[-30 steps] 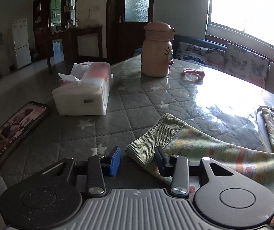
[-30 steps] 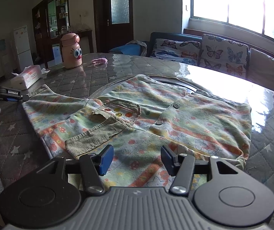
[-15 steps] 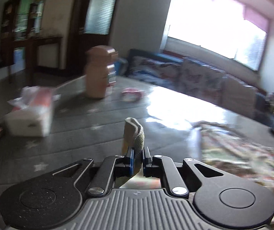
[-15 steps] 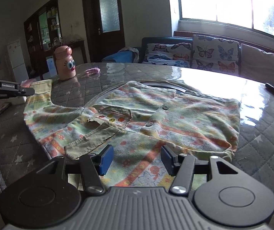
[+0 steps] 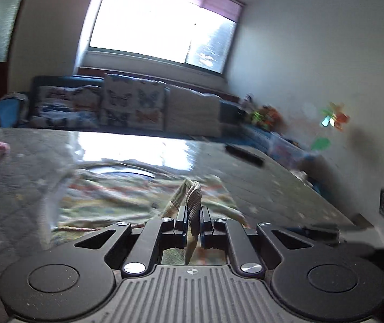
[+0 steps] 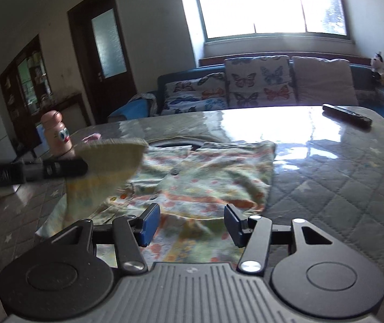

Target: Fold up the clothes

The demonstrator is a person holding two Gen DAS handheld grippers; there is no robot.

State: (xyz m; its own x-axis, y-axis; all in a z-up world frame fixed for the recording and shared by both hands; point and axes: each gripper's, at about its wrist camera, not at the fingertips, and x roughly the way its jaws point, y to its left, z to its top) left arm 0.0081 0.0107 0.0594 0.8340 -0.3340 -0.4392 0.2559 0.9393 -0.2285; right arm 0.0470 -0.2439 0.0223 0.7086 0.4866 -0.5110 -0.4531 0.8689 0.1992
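A small patterned shirt lies spread on the quilted table, green and orange with buttons down the front. My left gripper is shut on the ribbed cuff of its sleeve. In the right wrist view that sleeve hangs lifted over the shirt's left side, held by the left gripper. My right gripper stands open just above the shirt's near hem, nothing between its blue pads.
A black remote lies at the table's far right. A pink character bottle and a small pink item sit at the far left. A sofa with butterfly cushions runs behind the table.
My left gripper closed on the sleeve cuff, lifted it and swung right over the shirt. My right gripper rose a little and rolled, staying open.
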